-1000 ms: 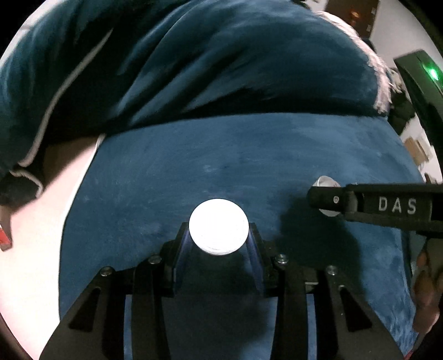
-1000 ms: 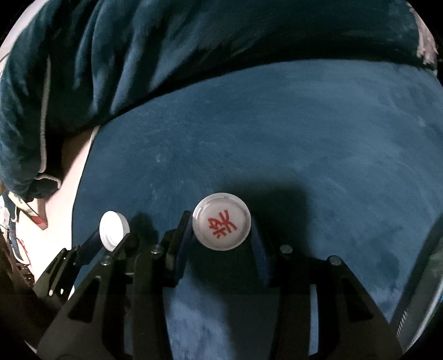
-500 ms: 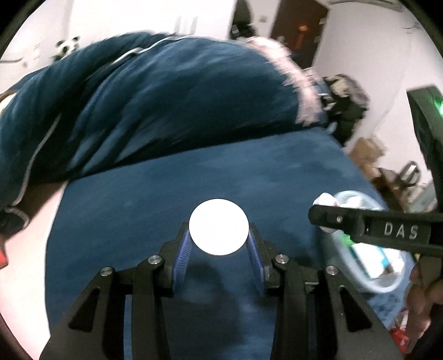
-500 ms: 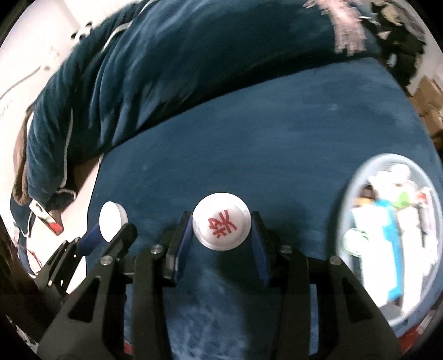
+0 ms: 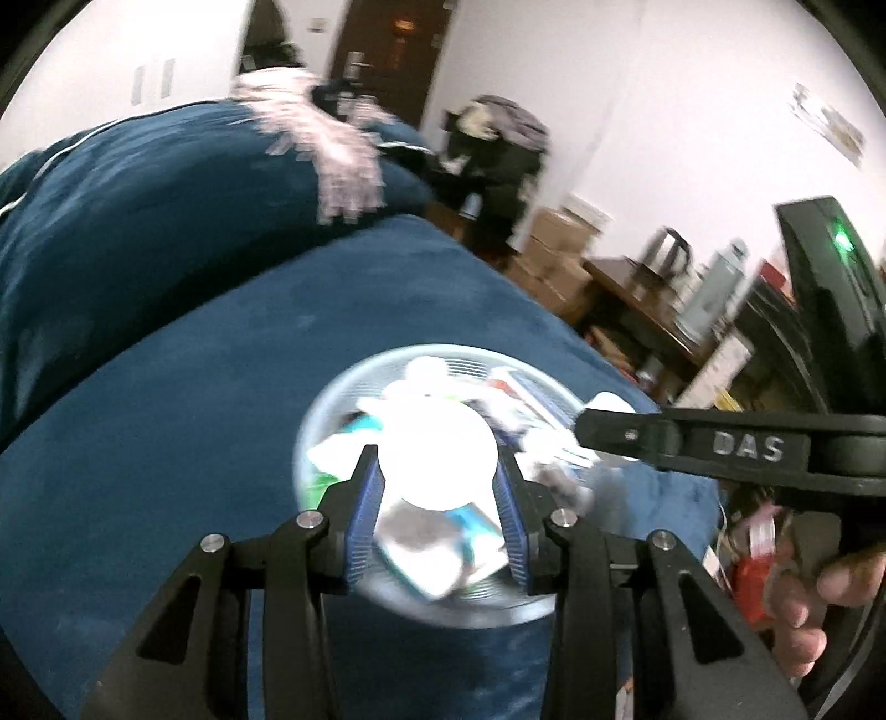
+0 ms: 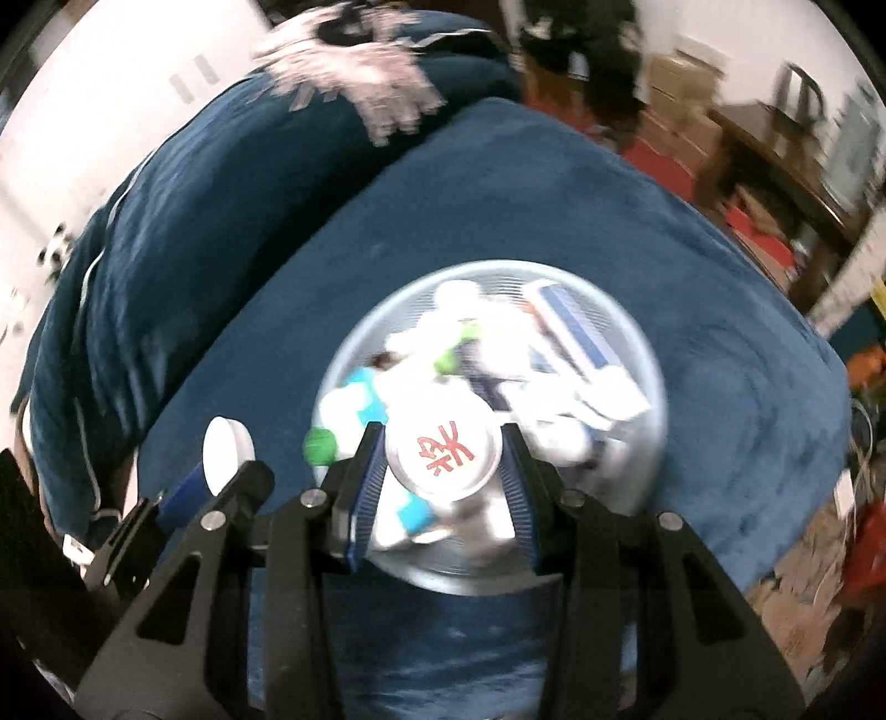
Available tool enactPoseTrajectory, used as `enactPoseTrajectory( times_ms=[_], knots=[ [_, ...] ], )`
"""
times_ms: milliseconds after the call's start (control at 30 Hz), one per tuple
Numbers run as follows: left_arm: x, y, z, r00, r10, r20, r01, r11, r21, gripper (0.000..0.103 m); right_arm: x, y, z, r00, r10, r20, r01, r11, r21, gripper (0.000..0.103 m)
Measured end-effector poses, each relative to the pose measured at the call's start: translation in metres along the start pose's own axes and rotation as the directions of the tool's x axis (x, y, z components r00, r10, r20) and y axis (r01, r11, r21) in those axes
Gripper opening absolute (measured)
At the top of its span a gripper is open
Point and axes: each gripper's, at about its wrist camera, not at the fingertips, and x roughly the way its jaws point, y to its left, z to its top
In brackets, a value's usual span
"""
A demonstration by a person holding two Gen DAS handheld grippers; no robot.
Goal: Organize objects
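My left gripper (image 5: pixel 437 476) is shut on a plain white round piece (image 5: pixel 437 457). My right gripper (image 6: pixel 443 459) is shut on a white round piece with a red character (image 6: pixel 442 454). Both hang above a pale round basket (image 5: pixel 332 404) that lies on the blue bedspread and holds several white, blue and green packets. The basket also shows in the right wrist view (image 6: pixel 653 354). The right gripper enters the left wrist view from the right (image 5: pixel 692 443). The left gripper with its white piece (image 6: pixel 224 451) shows at the lower left of the right wrist view.
A heaped blue blanket (image 5: pixel 138 221) with a pink-white cloth (image 5: pixel 332 144) lies behind the basket. Cardboard boxes (image 5: pixel 559 243) and a wooden table (image 5: pixel 653 299) with a kettle stand beyond the bed's right edge. A dark door (image 5: pixel 382 50) is at the back.
Both grippers have swung right and up with their pieces, from over bare bedspread to over the basket. The room beyond the bed has come into view.
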Motion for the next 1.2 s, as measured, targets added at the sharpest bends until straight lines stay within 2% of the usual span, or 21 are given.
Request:
enactPoseTrajectory(
  times_ms=[133,267,367,400,467,533,633,700,800,967,1200],
  knots=[
    [0.017,-0.033,0.004,0.999,-0.033,-0.025,0.034,0.999,0.041,0.041,0.001,-0.034,0.004,1.0,0.003,-0.014,-0.002,0.997,0.08,0.041],
    [0.034,-0.058,0.008,0.998,-0.049,-0.045,0.053,0.994,0.093,0.041,0.003,-0.051,0.009,1.0,0.023,-0.017,-0.02,0.991,0.132,0.041],
    [0.045,-0.062,0.006,0.996,-0.045,-0.075,0.054,0.992,0.113,0.041,0.006,-0.063,0.01,0.999,0.037,-0.036,-0.03,0.984,0.175,0.042],
    [0.048,-0.062,0.005,0.995,-0.041,-0.087,0.051,0.992,0.113,0.047,0.008,-0.066,0.01,0.998,0.052,-0.045,-0.042,0.98,0.194,0.044],
    [0.047,-0.057,0.003,0.996,-0.032,-0.087,0.041,0.994,0.105,0.085,0.016,-0.075,0.009,0.992,0.096,-0.081,-0.074,0.968,0.239,0.046],
    [0.045,-0.055,0.001,0.996,-0.032,-0.081,0.039,0.994,0.098,0.096,0.019,-0.082,0.008,0.991,0.088,-0.097,-0.06,0.963,0.264,0.05],
    [0.039,-0.051,-0.001,0.998,0.014,-0.067,-0.007,0.995,0.1,0.096,0.013,-0.083,0.01,0.995,0.058,-0.078,-0.036,0.965,0.258,0.065],
    [0.035,-0.048,-0.003,0.997,0.042,-0.058,-0.035,0.993,0.109,0.096,0.009,-0.079,0.011,0.998,0.03,-0.056,-0.016,0.972,0.234,0.083],
    [0.027,-0.041,-0.004,0.996,0.073,-0.041,-0.068,0.992,0.109,0.096,0.009,-0.071,0.011,0.999,0.014,-0.05,-0.004,0.979,0.202,0.093],
    [0.013,-0.028,-0.003,0.995,0.095,-0.02,-0.093,0.991,0.095,0.097,0.011,-0.057,0.013,0.999,-0.024,-0.044,0.031,0.988,0.154,0.103],
    [0.003,-0.008,-0.004,0.994,0.107,-0.012,-0.107,0.993,0.059,0.097,0.008,-0.035,0.01,0.997,-0.078,-0.024,0.079,0.995,0.068,0.103]
  ],
)
